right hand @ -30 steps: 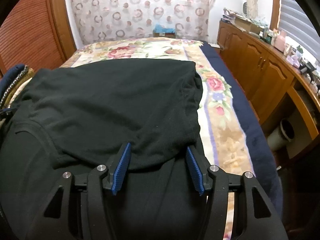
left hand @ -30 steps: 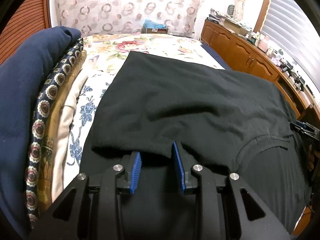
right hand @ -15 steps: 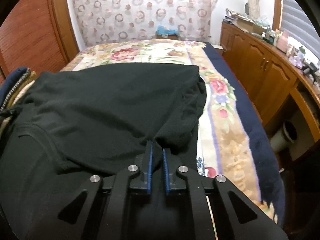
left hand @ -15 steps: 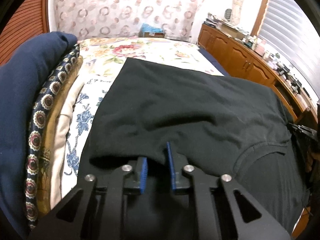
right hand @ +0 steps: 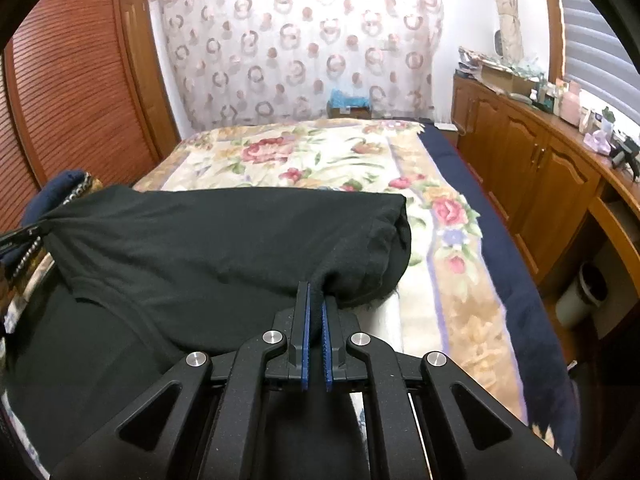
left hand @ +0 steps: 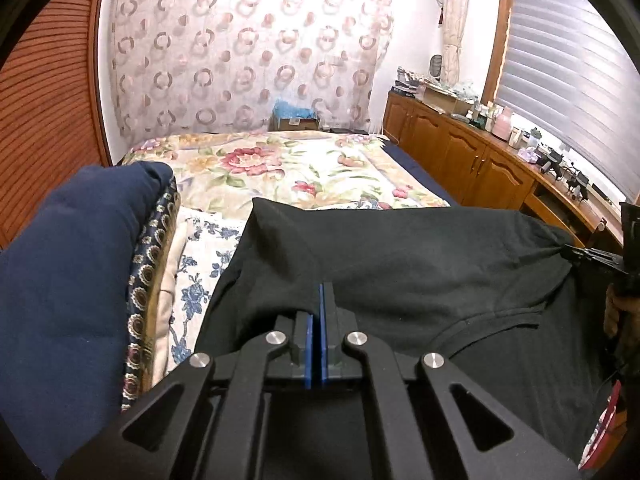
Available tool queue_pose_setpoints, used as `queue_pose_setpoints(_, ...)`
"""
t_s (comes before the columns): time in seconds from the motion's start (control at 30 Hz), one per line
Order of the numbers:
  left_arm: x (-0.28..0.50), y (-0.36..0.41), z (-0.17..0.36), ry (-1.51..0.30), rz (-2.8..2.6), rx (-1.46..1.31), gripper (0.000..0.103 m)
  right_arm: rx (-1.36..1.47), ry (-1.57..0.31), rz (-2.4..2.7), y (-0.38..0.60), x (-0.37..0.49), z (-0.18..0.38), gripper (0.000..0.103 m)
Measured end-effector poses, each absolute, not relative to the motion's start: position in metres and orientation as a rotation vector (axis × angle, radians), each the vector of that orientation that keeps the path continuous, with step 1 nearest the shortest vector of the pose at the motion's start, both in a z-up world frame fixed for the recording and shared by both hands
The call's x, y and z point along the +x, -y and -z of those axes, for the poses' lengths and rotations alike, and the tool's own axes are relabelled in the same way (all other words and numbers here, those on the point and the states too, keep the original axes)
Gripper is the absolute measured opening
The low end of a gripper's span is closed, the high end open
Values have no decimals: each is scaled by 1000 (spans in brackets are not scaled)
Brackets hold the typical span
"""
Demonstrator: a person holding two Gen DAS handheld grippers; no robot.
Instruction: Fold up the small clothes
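black shirt (left hand: pixel 400 264) pinched in both tools (left hand: pixel 320 292) (right hand: pixel 315 292) — edge lifted

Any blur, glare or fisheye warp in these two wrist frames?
Left wrist: sharp; the slatted window blind is blown out, cabinets bow. Right wrist: sharp; the louvred wooden door curves, corners vignette black. In both views the black cotton T-shirt loses fold detail.

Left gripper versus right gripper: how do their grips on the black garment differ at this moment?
The left gripper pinches a thin flat edge of the black garment, pads nearly touching. The right gripper clamps a thicker bunch at the garment's corner, pads slightly apart. Both are shut on the fabric, lifting it off the floral bedspread.
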State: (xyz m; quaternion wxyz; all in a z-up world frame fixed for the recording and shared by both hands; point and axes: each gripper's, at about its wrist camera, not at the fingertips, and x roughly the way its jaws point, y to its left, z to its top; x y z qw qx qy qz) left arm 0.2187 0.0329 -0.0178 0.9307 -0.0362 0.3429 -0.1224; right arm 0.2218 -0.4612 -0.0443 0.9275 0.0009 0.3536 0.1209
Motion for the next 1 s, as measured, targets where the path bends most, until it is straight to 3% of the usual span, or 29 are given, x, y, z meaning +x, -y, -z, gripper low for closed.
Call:
queue_pose_setpoints(0.43, 228, -24, 27, -725, 249, -69, 0, -21, -756, -226, 459, 248, 51, 3)
queue_pose_setpoints(1.0, 173, -30, -12, -572, 263, -88, 0, 9, -600, -328, 455, 187, -22, 1)
